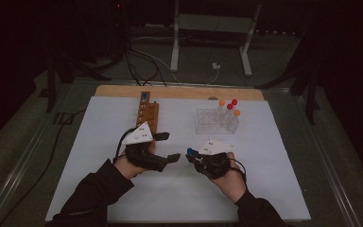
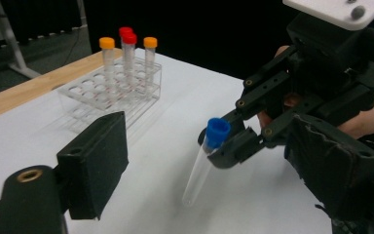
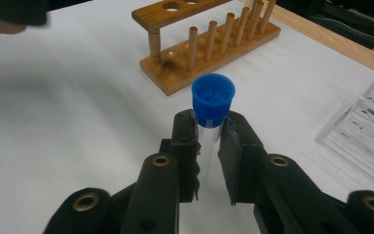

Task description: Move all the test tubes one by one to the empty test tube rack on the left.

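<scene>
My right gripper [image 3: 209, 127] is shut on a clear test tube with a blue cap [image 3: 213, 100], gripping it just below the cap. In the left gripper view the tube [image 2: 202, 165] hangs tilted from the right gripper [image 2: 229, 144], its round end just above the white sheet. My left gripper [image 1: 169, 147] stands open right in front of the tube's cap [image 1: 189, 151]; its padded fingers [image 2: 97, 161] press on nothing.
A wooden peg rack [image 1: 149, 113] with one blue-capped tube [image 1: 144, 96] stands beyond the left hand. Behind the right hand is a clear plastic rack [image 1: 216, 121] holding several tubes with orange and red caps [image 2: 128, 39]. Everything rests on a white sheet [image 1: 99, 156].
</scene>
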Demonstrator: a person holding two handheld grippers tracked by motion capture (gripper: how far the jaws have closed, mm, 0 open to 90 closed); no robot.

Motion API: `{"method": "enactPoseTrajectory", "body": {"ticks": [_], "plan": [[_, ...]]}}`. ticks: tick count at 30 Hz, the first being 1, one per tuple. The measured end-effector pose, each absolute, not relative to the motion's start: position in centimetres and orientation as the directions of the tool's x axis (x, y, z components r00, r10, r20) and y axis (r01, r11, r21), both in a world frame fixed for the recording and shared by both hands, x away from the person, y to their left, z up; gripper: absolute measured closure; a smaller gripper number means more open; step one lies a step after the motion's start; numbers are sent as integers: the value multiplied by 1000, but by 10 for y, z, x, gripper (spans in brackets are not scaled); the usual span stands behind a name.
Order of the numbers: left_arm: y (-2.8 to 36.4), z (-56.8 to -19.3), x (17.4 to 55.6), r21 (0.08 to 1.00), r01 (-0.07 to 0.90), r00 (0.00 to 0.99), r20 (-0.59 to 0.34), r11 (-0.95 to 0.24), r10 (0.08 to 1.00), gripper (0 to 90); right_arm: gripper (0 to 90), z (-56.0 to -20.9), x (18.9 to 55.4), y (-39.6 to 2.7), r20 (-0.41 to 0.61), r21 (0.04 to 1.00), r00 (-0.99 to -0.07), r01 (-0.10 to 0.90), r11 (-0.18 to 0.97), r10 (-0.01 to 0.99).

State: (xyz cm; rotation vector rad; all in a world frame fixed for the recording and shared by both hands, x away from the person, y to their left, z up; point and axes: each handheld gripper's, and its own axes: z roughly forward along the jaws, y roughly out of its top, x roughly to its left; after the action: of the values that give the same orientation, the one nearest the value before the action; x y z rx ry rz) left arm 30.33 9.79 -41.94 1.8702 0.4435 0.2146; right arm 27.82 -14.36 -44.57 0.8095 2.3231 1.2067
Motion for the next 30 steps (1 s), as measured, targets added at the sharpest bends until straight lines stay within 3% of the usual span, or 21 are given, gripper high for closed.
{"method": "enactPoseTrajectory", "body": {"ticks": [18,30], "plan": [[63,-431,309,922,191,923,-52,-336,382,602,764,-446,278,-144,-73,831,-755,316,458,652],[54,-432,310,903,166,924,-2,-396,383,762,764,-445,278,-146,-68,836,-751,316,448,657]]}}
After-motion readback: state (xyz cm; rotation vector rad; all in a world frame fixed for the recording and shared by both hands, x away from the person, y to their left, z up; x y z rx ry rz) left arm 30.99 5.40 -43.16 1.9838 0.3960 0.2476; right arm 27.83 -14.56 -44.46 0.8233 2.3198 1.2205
